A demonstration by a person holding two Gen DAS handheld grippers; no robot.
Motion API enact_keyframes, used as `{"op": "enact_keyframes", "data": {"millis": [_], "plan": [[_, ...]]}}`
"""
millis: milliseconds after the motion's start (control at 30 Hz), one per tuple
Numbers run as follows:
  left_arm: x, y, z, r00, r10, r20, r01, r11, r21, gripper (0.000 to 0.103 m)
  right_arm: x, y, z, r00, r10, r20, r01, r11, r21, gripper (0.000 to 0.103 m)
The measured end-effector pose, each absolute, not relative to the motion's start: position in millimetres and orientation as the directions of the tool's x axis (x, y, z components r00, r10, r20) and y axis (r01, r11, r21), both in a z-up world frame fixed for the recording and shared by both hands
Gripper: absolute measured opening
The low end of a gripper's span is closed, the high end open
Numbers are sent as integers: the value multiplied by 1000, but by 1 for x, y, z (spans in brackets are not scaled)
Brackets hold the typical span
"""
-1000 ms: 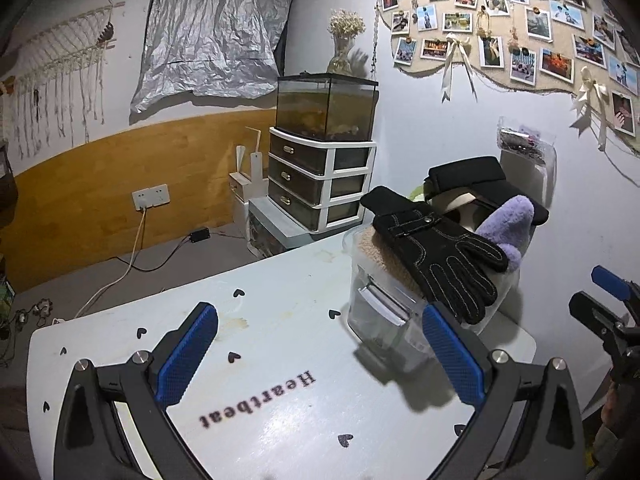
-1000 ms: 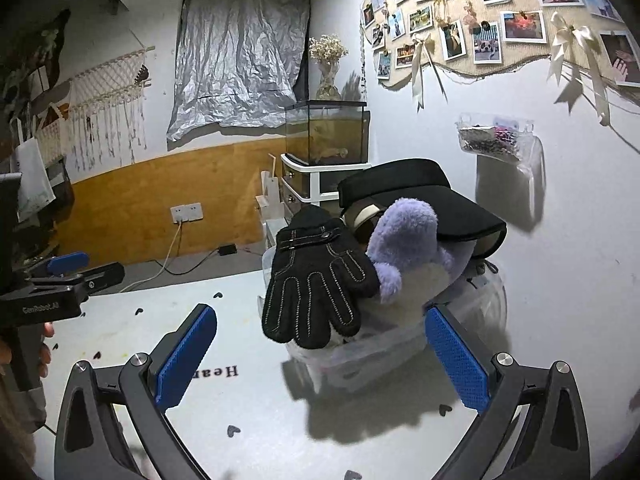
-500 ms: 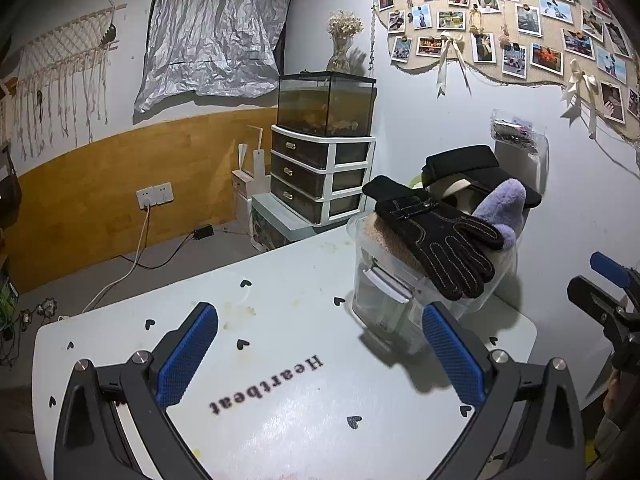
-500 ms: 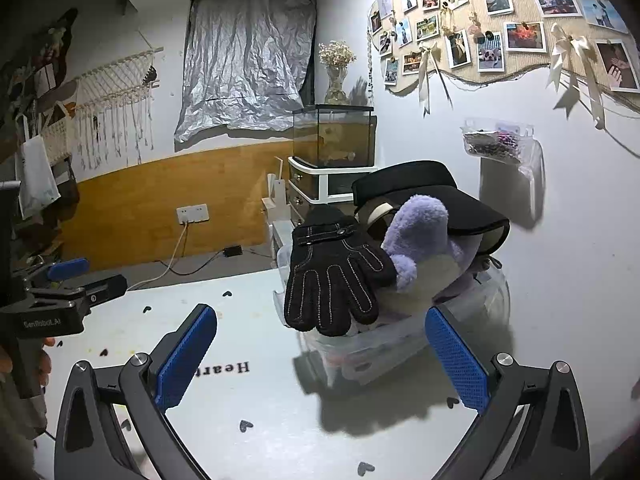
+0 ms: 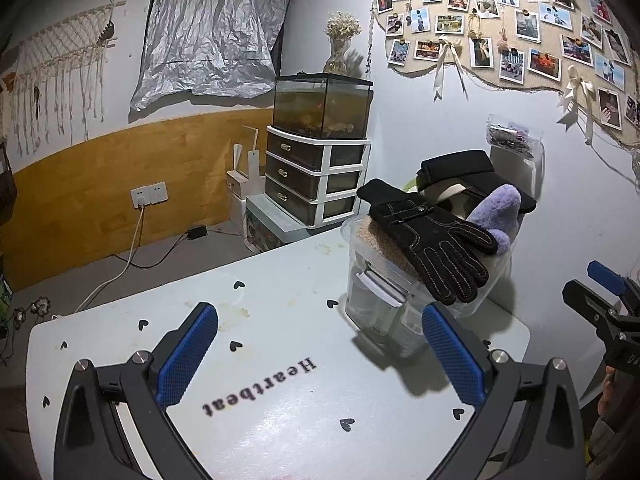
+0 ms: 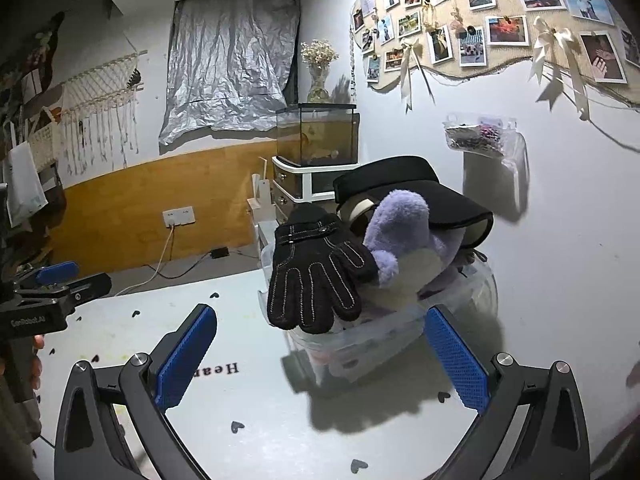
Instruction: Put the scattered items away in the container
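A clear plastic container (image 5: 374, 312) (image 6: 384, 340) stands on the white table (image 5: 280, 392) (image 6: 248, 400) by the wall, heaped full. On top lie a black glove (image 5: 432, 242) (image 6: 316, 276), a purple plush toy (image 5: 498, 212) (image 6: 400, 232) and a black visor cap (image 5: 464, 170) (image 6: 400, 182). The glove's fingers droop over the container's rim. My left gripper (image 5: 320, 354) is open and empty, held back over the table short of the container. My right gripper (image 6: 322, 358) is also open and empty, in front of the container. Each gripper shows at the edge of the other's view.
A white drawer unit (image 5: 316, 180) with a glass tank (image 5: 322, 104) on it stands beyond the table's far edge. A clear wall pocket (image 6: 486, 140) hangs right of the container. Cables and a wall socket (image 5: 148, 196) are at the back left. A hand (image 6: 36, 356) holds the left gripper.
Both grippers have drawn back from the container, which now looks smaller and farther off. Both stay open and empty. The items in the container have not moved.
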State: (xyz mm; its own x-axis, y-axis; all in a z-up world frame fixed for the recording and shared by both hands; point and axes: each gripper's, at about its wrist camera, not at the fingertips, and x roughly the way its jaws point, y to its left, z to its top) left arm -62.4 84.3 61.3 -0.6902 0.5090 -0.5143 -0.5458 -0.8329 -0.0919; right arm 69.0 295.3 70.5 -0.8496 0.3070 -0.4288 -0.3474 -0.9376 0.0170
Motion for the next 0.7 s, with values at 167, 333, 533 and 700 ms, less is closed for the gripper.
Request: {"op": "enact_keyframes", "data": {"millis": [167,333,533,700], "plan": [[-63,87,62,-687,512,-516,-547,-831,-95,103,71,299,68,-841,319,-437,-361,-933,12,103],[-63,90,63,-686,514,-515,-550,-830,-96,103,73,306,67,-834,335,-439,-379,-925,13,103],[-62,94,63,-683,517,-516,-553,-828,-96,103,75,314,66,-827,350,-441,-394,-919,10,103],[-63,94,64,-681,519,-517,-557,-825,-95,103,76,317,66,-824,350,-445,-398,-917,16,103]]}}
